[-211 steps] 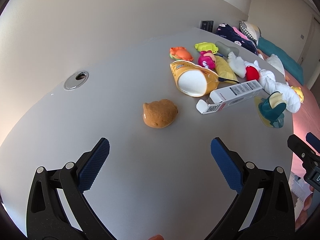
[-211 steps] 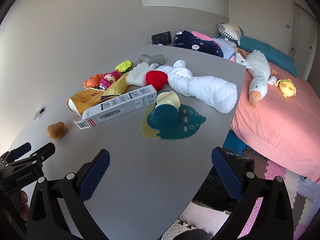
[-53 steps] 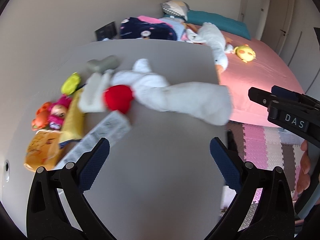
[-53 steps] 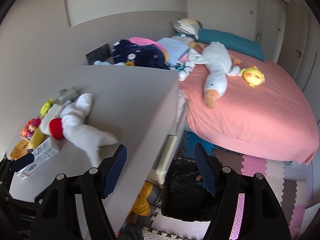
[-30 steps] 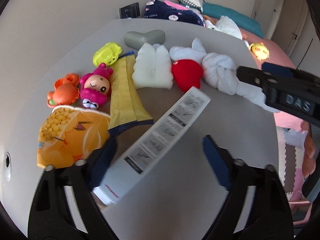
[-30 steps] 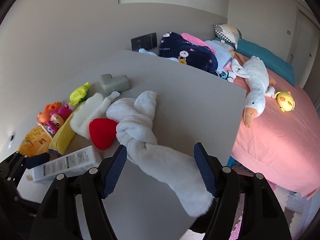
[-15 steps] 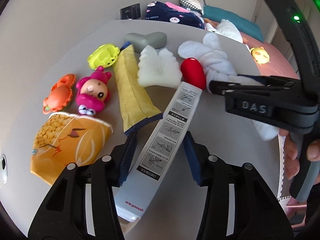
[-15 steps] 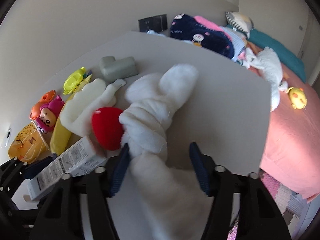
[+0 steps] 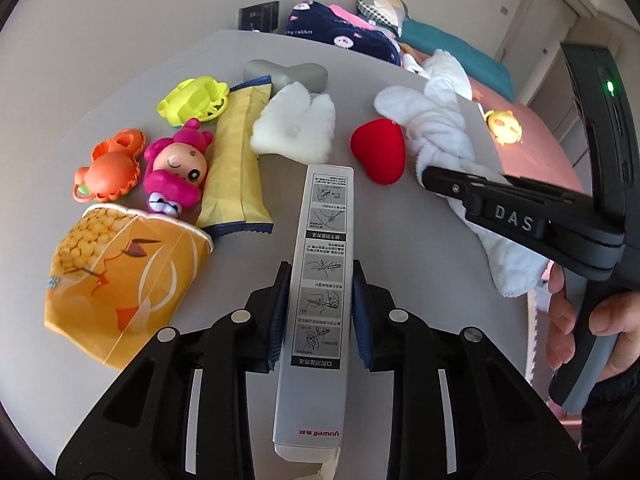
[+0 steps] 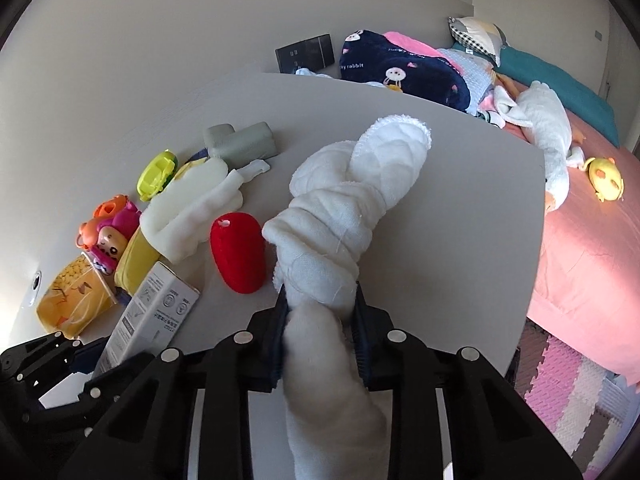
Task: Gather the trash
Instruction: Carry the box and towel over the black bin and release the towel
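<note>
My left gripper point(image 9: 320, 312) is shut on a long white carton box point(image 9: 322, 264) that points away over the grey table point(image 9: 404, 248); the box also shows in the right wrist view point(image 10: 156, 312). My right gripper point(image 10: 320, 332) is shut on a knotted white towel point(image 10: 344, 208), also seen in the left wrist view point(image 9: 436, 120). An orange popcorn cup point(image 9: 116, 272) lies on its side left of the box. A yellow snack wrapper point(image 9: 236, 160) lies beside it.
Toys lie on the table: a pink doll point(image 9: 176, 164), an orange crab point(image 9: 108, 172), a yellow-green toy point(image 9: 192, 100), a red heart point(image 9: 378, 152), a white plush piece point(image 9: 296, 124) and a grey block point(image 9: 288, 74). A pink bed point(image 10: 592, 232) stands right of the table.
Both grippers have closed: the left on the white box, now straight between its fingers, the right on the knotted towel. Earlier both were open.
</note>
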Demonstrator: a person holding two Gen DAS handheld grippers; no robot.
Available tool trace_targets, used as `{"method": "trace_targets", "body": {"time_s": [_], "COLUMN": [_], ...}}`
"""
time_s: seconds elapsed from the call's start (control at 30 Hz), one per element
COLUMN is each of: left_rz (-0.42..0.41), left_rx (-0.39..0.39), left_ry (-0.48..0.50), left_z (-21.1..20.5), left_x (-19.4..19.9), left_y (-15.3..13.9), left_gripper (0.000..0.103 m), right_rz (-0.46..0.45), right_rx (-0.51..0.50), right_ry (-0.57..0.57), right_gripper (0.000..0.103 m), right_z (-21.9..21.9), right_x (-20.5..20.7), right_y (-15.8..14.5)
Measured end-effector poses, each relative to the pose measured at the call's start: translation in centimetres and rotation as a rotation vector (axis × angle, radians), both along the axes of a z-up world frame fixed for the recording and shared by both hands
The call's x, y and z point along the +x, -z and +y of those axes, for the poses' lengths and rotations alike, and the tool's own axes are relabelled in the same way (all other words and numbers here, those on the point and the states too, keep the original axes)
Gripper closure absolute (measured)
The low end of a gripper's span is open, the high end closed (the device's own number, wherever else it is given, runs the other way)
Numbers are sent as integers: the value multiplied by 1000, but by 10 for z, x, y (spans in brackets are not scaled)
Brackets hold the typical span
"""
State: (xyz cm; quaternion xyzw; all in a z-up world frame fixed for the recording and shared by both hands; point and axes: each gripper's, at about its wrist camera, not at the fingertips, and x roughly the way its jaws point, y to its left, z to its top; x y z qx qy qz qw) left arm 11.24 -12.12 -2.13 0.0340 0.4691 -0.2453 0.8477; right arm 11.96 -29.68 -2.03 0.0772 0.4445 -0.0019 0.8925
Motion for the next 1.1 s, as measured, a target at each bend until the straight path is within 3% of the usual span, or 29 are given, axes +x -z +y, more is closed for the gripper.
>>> {"method": "trace_targets", "body": {"time_s": [0.57, 1.1], "left_rz": [-34, -8], "left_rx": [-40, -54], "left_ry": [68, 217], "left_z": [-57, -159], "left_x": [-27, -50], "left_y": [-29, -24], "left_gripper": [75, 75], "right_rz": [-38, -29], "right_rx": [6, -3], "right_ry": [100, 258], "right_gripper": [73, 73], "right_z": [-62, -153], "right_x": [-58, -117], "right_y": [-25, -25]}}
